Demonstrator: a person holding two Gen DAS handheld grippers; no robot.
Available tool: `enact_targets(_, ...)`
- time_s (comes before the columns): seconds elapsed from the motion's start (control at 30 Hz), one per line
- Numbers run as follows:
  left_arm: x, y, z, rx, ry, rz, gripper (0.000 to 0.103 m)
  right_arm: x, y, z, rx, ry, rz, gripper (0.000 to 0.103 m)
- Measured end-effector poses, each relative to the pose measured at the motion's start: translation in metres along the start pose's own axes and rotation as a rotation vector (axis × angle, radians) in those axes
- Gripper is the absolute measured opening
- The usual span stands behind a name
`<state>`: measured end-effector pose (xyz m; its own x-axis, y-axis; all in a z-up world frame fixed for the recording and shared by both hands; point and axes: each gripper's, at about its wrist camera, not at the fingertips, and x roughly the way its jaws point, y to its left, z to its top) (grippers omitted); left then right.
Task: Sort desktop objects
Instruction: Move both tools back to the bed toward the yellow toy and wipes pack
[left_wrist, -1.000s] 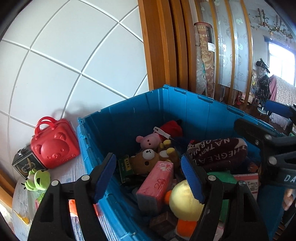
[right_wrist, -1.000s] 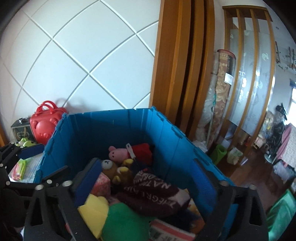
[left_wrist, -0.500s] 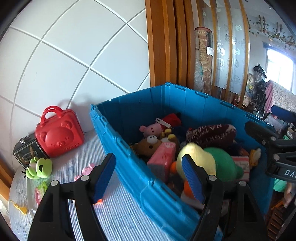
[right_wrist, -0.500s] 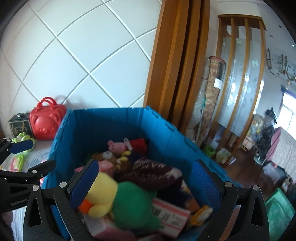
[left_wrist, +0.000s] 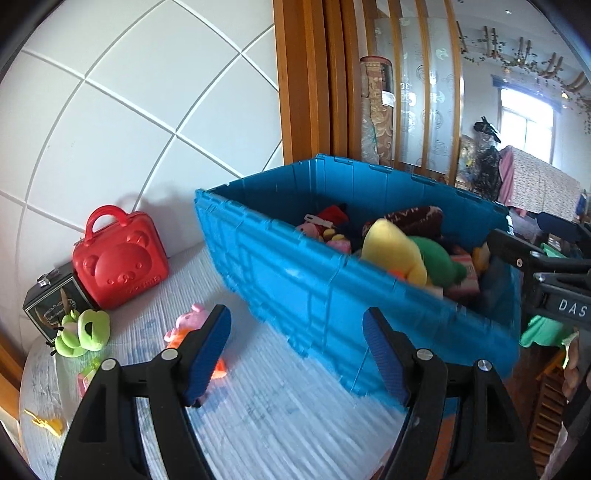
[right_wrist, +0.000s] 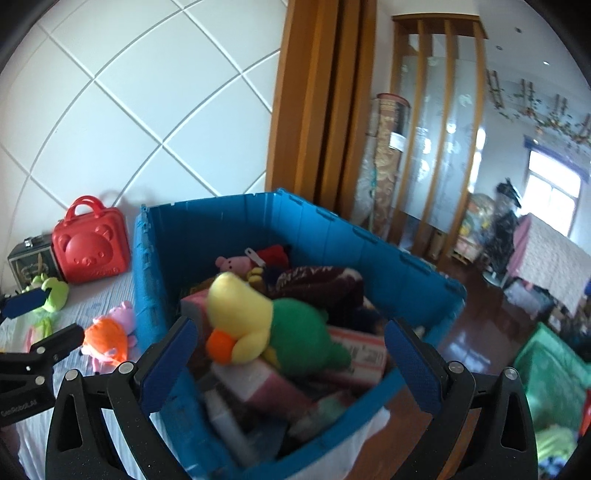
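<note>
1. While both grippers are hanging over the near side of the scene, the left gripper (left_wrist: 297, 350) is holding its jaws apart with nothing between the blue pads; below it the pale ribbed table top (left_wrist: 280, 398) is showing.
2. The right gripper (right_wrist: 291, 365) is likewise standing wide open and empty; it is pointing over the near rim of the blue crate (right_wrist: 236, 236).
3. The crate is sitting at the right of the table, piled with toys; a yellow and green plush duck (right_wrist: 258, 317) is lying on top, with a pink pig plush (right_wrist: 232, 263) farther back.
4. Left of the crate, on the table, an orange plush (right_wrist: 105, 341) and a green frog plush (left_wrist: 83, 328) are lying well apart; a red bear case (left_wrist: 120, 258) is standing at the far wall, touching a dark box (left_wrist: 55, 301).
</note>
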<state>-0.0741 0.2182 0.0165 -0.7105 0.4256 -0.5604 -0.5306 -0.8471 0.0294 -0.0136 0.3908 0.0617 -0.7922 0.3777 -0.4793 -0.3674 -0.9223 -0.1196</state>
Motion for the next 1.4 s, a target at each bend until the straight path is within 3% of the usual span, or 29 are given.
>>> enact_targets(0.23, -0.036, 0.05, -0.038, -0.026, 0.0, -0.022, 0.074, -0.046, 0.056, -0.022, 0.003, -0.012, 0.002, 0.103)
enact_targets(0.57, -0.063, 0.137, -0.08, -0.121, 0.028, 0.063, 0.074, -0.055, 0.151, -0.027, -0.065, 0.013, 0.134, 0.103)
enact_targets(0.77, -0.062, 0.196, -0.101, -0.228, 0.067, 0.186, 0.074, -0.028, 0.215, -0.022, -0.153, 0.042, 0.267, 0.103)
enact_targets(1.17, -0.056, 0.329, -0.156, -0.477, 0.174, 0.543, 0.074, 0.049, 0.364, -0.009, -0.333, 0.104, 0.55, 0.103)
enact_targets(1.4, -0.046, 0.414, -0.21, -0.647, 0.312, 0.716, 0.074, 0.093, 0.456, -0.03, -0.432, 0.208, 0.665, 0.103)
